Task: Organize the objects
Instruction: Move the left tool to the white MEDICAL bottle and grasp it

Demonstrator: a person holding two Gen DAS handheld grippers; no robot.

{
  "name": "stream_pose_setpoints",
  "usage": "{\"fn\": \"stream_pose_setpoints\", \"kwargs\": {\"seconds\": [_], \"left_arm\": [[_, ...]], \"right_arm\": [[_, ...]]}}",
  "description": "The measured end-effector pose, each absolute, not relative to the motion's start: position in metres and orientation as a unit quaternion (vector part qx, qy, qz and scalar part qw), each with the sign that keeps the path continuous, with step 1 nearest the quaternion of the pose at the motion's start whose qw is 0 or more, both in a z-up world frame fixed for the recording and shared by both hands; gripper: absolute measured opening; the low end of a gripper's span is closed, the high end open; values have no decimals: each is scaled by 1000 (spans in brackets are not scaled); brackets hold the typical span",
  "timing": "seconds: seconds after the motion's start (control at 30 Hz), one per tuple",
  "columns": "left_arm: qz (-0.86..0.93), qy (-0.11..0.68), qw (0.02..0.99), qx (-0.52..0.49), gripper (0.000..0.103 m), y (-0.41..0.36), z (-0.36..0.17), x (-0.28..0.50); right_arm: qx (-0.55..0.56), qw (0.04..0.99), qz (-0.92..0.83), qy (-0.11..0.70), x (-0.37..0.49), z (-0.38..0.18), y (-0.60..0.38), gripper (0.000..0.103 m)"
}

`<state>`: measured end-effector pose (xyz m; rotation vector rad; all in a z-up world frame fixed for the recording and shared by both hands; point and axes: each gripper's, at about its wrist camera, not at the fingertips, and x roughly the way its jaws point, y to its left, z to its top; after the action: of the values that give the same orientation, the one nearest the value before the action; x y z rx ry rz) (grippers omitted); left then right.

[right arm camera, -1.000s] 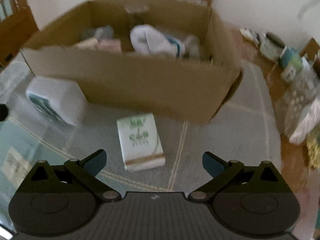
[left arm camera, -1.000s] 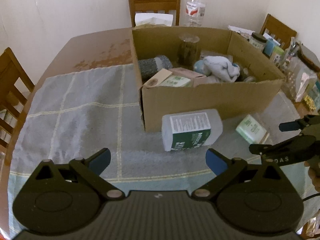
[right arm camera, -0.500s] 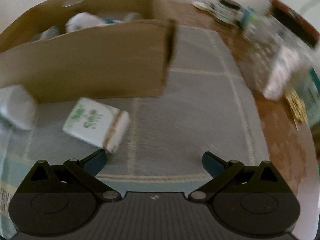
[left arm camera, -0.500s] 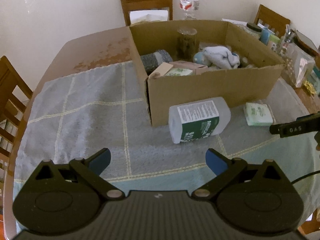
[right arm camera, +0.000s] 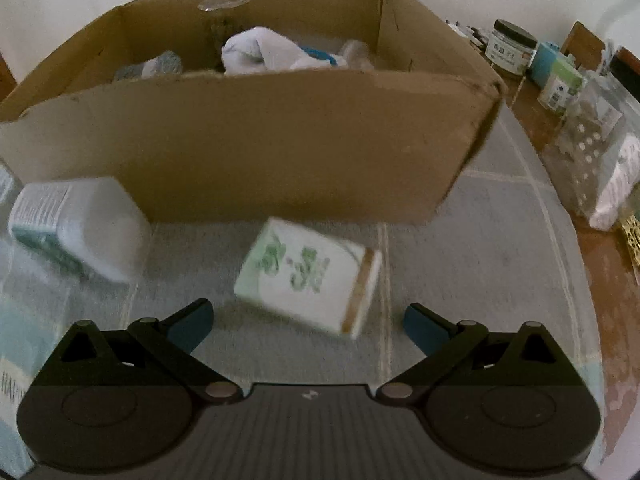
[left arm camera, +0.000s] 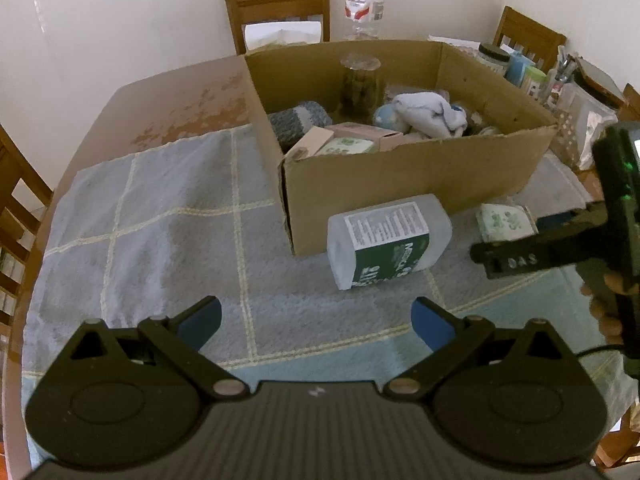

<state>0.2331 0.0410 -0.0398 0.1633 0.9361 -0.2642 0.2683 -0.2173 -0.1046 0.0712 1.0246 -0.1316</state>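
A wooden tabletop (left arm camera: pixel 168 108) is partly covered by a grey checked cloth (left arm camera: pixel 160 216). On the cloth sits an open cardboard box (left arm camera: pixel 404 172), already holding rolled socks, small cartons and a jar.

Two things lie on the cloth just outside the box's near wall. A translucent plastic bottle (left arm camera: pixel 384 244) with a green and white label lies on its side, near the box's near-left corner. To its right lies a small white packet with green print (right arm camera: pixel 308 276) — flat on the cloth, close to the box but not touching it, and blurred in the right wrist view.

The left tongs (left arm camera: pixel 316 320) hover over bare cloth on the near side of the bottle, released, fingers wide apart, holding nothing. The right tongs (right arm camera: pixel 306 326) hang just above the near side of the packet — also spread wide and empty, with the packet lying in front of the gap between the fingers.

Jars and bags crowd the tabletop's far right edge.
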Motion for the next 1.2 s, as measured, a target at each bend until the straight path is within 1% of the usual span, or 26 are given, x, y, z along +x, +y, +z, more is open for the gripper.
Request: {"fn": "stream_pose_setpoints", "kwargs": {"seconds": [0.23, 0.5, 0.57, 0.83, 0.9, 1.03, 1.2], "left_arm": [[-116, 449, 883, 78, 101, 22, -45, 238], [-99, 441, 890, 54, 101, -8, -64, 253], [-93, 439, 892, 53, 101, -17, -71, 255], [-63, 430, 899, 51, 100, -37, -88, 269], [-50, 432, 899, 49, 98, -39, -90, 273], [-42, 434, 899, 42, 85, -41, -92, 276], [-46, 440, 896, 38, 83, -37, -88, 273]], "right_arm": [[26, 876, -49, 479, 273, -104, -233, 103], [21, 881, -41, 471, 257, -106, -250, 103], [20, 882, -39, 470, 268, -106, -260, 103], [14, 886, -27, 464, 268, -107, -263, 103], [12, 886, -23, 463, 269, -107, -264, 103], [9, 887, -17, 461, 268, -107, -263, 103], [6, 886, -11, 464, 268, -106, -264, 103]]}}
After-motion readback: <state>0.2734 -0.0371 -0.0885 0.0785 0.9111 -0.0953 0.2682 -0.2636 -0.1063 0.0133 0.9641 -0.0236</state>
